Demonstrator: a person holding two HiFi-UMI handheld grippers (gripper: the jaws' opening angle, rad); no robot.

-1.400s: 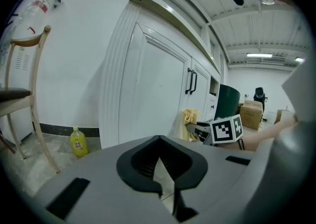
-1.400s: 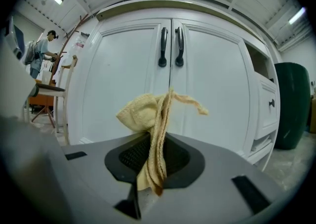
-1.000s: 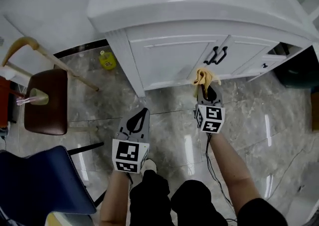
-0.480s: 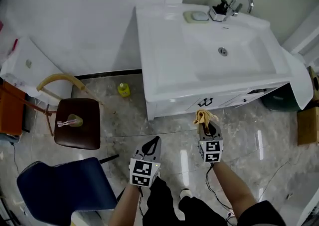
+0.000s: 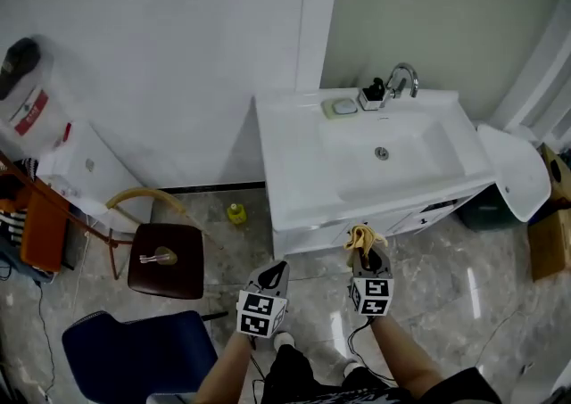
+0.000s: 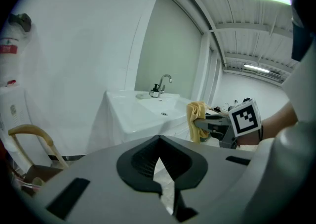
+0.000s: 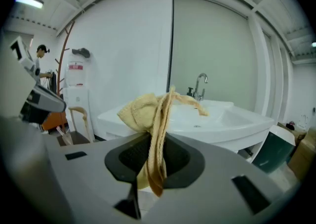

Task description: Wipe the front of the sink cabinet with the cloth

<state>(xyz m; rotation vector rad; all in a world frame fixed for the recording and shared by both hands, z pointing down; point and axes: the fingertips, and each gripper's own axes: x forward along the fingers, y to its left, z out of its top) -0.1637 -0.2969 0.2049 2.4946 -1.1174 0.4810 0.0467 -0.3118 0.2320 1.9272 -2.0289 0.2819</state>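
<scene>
A white sink cabinet stands under a white basin with a chrome tap; only a thin strip of its front shows in the head view. My right gripper is shut on a yellow cloth, held in the air just before the cabinet front. In the right gripper view the yellow cloth bunches above the jaws and hangs between them. My left gripper hovers to the left over the floor, shut and empty. The left gripper view shows the basin and the cloth.
A brown stool and a wooden-armed chair stand left of the cabinet. A blue chair is at the lower left. A small yellow bottle sits on the marble floor by the wall. A dark bin stands right of the cabinet.
The head view has pulled back and up: the cabinet front, large before, is now a thin strip below the basin. Both grippers keep the same pose, cloth still held.
</scene>
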